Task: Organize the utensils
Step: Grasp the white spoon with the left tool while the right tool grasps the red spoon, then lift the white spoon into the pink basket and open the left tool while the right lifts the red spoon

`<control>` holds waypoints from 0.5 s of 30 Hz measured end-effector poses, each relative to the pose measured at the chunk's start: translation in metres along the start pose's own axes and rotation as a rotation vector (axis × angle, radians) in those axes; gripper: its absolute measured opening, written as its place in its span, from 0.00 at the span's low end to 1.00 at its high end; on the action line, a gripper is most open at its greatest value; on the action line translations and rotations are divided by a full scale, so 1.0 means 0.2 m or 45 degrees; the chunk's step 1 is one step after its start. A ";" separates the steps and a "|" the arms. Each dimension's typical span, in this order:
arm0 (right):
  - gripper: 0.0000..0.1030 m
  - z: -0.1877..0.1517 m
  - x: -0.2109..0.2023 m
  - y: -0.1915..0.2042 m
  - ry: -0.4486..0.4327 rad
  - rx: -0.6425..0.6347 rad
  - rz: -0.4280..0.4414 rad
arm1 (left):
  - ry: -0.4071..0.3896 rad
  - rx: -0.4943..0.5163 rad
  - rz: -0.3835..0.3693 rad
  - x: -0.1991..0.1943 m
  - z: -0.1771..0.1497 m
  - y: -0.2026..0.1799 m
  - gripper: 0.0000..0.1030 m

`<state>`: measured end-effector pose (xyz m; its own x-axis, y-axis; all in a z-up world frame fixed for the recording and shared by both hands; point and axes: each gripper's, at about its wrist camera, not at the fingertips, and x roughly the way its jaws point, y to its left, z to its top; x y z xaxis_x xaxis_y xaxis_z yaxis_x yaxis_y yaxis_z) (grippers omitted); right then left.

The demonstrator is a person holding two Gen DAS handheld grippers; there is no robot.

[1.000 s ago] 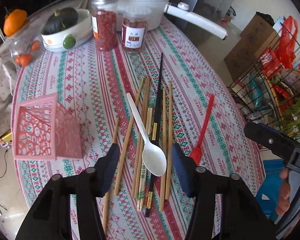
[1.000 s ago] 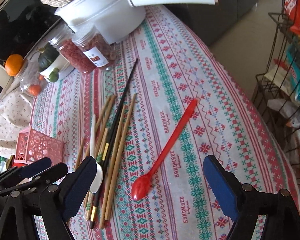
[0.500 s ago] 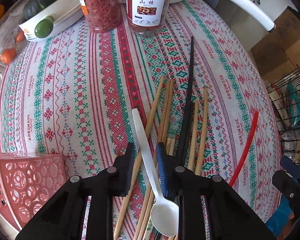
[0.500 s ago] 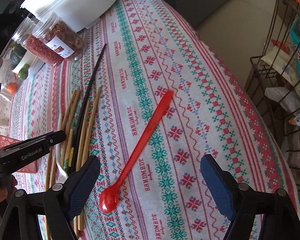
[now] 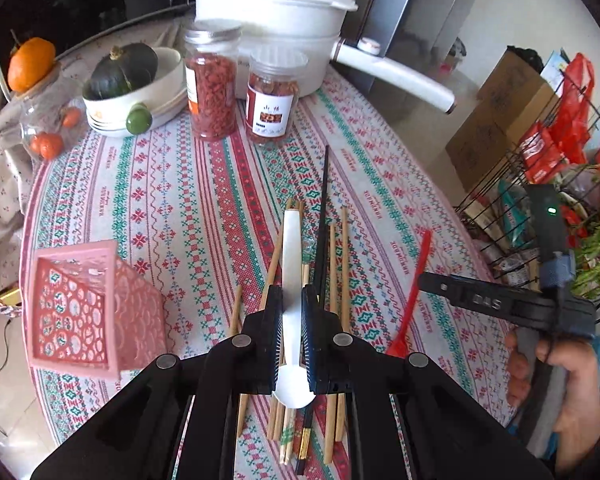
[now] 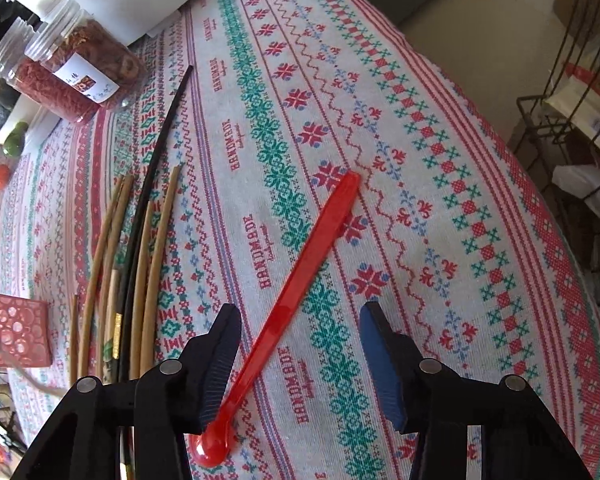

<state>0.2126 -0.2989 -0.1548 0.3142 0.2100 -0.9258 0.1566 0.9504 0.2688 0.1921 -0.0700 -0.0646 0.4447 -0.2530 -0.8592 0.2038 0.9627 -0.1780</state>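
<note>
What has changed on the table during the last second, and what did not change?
The left hand-held gripper came down over the chopstick pile, shut on the white spoon and lifted it slightly. The right hand-held gripper moved down toward the red spoon, narrowed a little, but remains open around it. The wooden chopsticks, black chopstick, pink basket and jars stayed in place.

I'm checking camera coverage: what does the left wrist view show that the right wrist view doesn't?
Only the left wrist view shows the left gripper shut on the white plastic spoon, the white long-handled pot's handle, and the hand holding the right gripper. Only the right wrist view shows the right gripper open, straddling the red plastic spoon down to its bowl. Both show the wooden chopsticks, pink perforated basket and two jars.
</note>
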 end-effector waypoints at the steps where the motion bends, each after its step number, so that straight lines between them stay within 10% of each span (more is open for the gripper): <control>1: 0.49 0.00 0.02 0.02 0.005 -0.009 -0.022 | -0.025 0.003 -0.005 -0.04 -0.03 0.01 0.10; 8: 0.03 0.02 0.06 0.07 -0.035 -0.043 -0.112 | -0.173 0.014 -0.038 -0.27 -0.18 0.09 0.10; 15: 0.01 0.00 -0.01 0.05 -0.054 -0.020 -0.028 | -0.289 0.003 -0.053 -0.45 -0.21 0.21 0.10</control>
<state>0.2136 -0.2905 -0.1500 0.3502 0.1793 -0.9193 0.1497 0.9582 0.2439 0.1244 -0.0029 -0.0146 0.6204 -0.3079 -0.7213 0.2280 0.9508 -0.2098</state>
